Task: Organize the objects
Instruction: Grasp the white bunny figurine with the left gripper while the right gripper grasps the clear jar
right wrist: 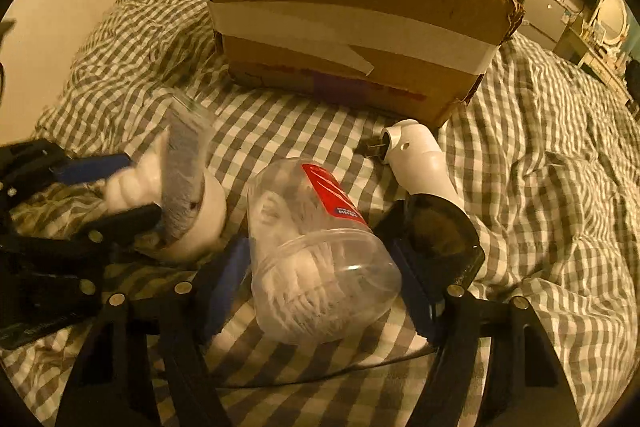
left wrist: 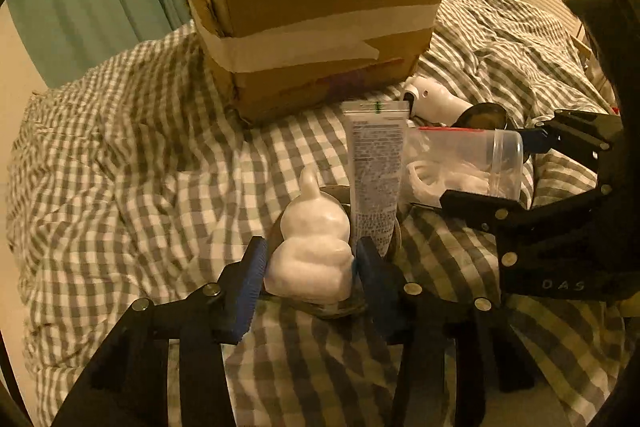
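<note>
Your left gripper (left wrist: 310, 263) has its jaws closed on the white figurine (left wrist: 312, 251) at 6 o'clock in the left wrist view, with a printed tube (left wrist: 374, 167) upright just behind it. Your right gripper (right wrist: 320, 267) has its jaws spread around the clear plastic jar (right wrist: 316, 259), lying on its side on the checked bedspread (right wrist: 540, 187); whether they press it, you cannot tell. Only the right view shows the jar's red label and the white device (right wrist: 416, 159) at 1 o'clock, near the cardboard box (right wrist: 352, 27) at 12.
</note>
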